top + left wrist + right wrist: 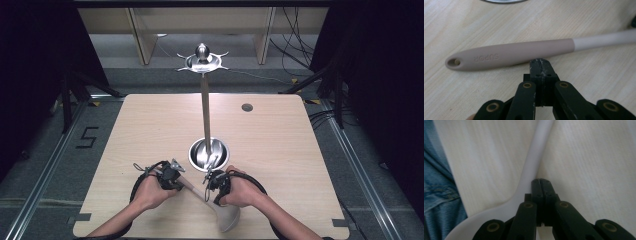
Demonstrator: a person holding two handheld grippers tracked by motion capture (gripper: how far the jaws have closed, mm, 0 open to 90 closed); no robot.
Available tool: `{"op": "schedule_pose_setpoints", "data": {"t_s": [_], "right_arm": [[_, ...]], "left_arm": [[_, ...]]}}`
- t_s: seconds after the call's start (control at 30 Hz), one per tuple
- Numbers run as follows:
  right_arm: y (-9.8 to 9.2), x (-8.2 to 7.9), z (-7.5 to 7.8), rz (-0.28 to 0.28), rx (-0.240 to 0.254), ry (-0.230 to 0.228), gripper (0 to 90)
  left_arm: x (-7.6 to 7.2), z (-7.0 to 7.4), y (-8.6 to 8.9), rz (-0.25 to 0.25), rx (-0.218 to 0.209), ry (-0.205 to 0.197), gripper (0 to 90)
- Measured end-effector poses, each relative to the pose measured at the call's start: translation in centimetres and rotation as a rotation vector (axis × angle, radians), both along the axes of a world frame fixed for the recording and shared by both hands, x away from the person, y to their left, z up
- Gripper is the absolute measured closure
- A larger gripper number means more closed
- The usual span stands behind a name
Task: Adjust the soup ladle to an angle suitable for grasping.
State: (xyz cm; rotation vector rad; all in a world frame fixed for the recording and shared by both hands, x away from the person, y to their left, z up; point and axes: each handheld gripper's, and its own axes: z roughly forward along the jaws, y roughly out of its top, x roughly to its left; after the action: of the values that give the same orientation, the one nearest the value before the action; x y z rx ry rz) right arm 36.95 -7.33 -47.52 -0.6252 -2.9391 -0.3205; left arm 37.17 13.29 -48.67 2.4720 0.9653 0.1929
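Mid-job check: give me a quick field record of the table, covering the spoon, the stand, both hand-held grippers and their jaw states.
table: light wood
spoon: lying flat at the near edge, taupe handle with a hanging hole, pale neck and bowl
stand: tall metal post on a round dish base, hooks at the top
left hand-held gripper: jaws shut, empty, tips beside the handle
right hand-held gripper: jaws shut, empty, tips beside the spoon's neck

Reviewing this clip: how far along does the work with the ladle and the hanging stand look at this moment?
Early. Done: nothing shows; the stand has no utensil on its hooks. In hand: both grippers are down at the ladle, which lies flat on the table; the left gripper is shut beside the handle, the right gripper shut beside the neck. Left: gripping and lifting it, probably to hang.
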Motion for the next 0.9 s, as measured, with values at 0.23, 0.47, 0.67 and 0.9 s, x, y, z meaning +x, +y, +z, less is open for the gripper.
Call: {"op": "schedule_pose_setpoints", "data": {"t_s": [0.23,0.47,0.67,0.9], "right_arm": [[0.4,-0.7,0.2,-0.015,0.024,0.011,90.0],[0.7,-1.1,0.4,-0.054,0.122,0.077,81.1],[-1.6,-0.4,2.6,-0.156,0.234,-0.053,72.4],[-9.5,1.1,4.0,-0.387,0.329,-0.234,64.8]], "left_arm": [[0.2,0.0,0.2,0.025,-0.014,0.006,86.8],[0.6,0.2,0.8,0.068,-0.041,0.000,80.8],[-0.1,0.5,1.6,0.144,-0.112,-0.007,66.8],[-1.2,0.4,2.1,0.244,-0.194,0.026,47.0]]}}
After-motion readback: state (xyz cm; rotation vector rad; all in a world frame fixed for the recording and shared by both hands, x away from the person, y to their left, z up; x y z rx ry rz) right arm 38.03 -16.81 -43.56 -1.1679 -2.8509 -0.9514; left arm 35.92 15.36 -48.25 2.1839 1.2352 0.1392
